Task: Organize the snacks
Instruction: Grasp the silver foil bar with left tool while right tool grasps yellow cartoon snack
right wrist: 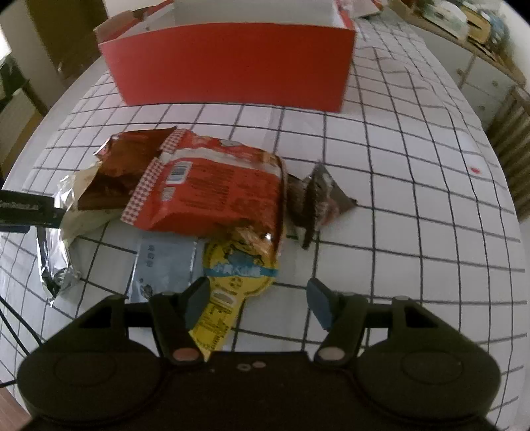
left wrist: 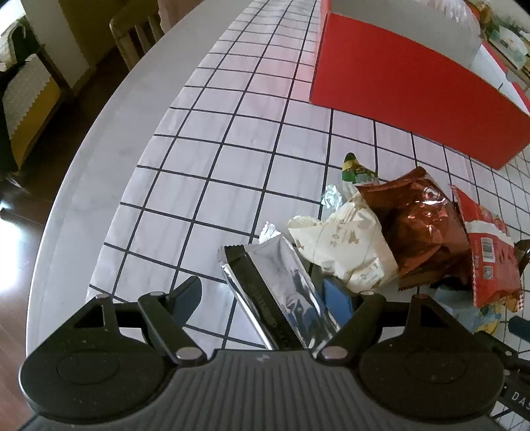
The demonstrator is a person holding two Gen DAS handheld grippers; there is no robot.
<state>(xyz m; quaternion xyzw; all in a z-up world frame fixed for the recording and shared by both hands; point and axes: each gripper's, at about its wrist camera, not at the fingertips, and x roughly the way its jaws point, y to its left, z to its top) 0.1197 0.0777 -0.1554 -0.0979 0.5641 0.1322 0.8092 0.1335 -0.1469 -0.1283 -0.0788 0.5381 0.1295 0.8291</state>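
A heap of snack packets lies on the checked tablecloth (left wrist: 212,172): a silver foil packet (left wrist: 278,291), a cream bag (left wrist: 351,245), a brown foil bag (left wrist: 417,228), a red bag (right wrist: 212,192), a yellow packet (right wrist: 232,275), a pale blue packet (right wrist: 165,265) and a dark packet (right wrist: 318,195). My left gripper (left wrist: 265,298) is open with the silver packet lying between its fingers. My right gripper (right wrist: 260,301) is open, its left finger (right wrist: 197,298) over the yellow packet. An open red box (right wrist: 232,69) stands behind the heap.
The table's edge (left wrist: 76,185) curves along the left, with a chair (left wrist: 135,33) beyond it. A shelf with clutter (right wrist: 463,23) and a radiator (right wrist: 510,139) stand at the right. The left gripper's body (right wrist: 26,209) pokes in at the right wrist view's left edge.
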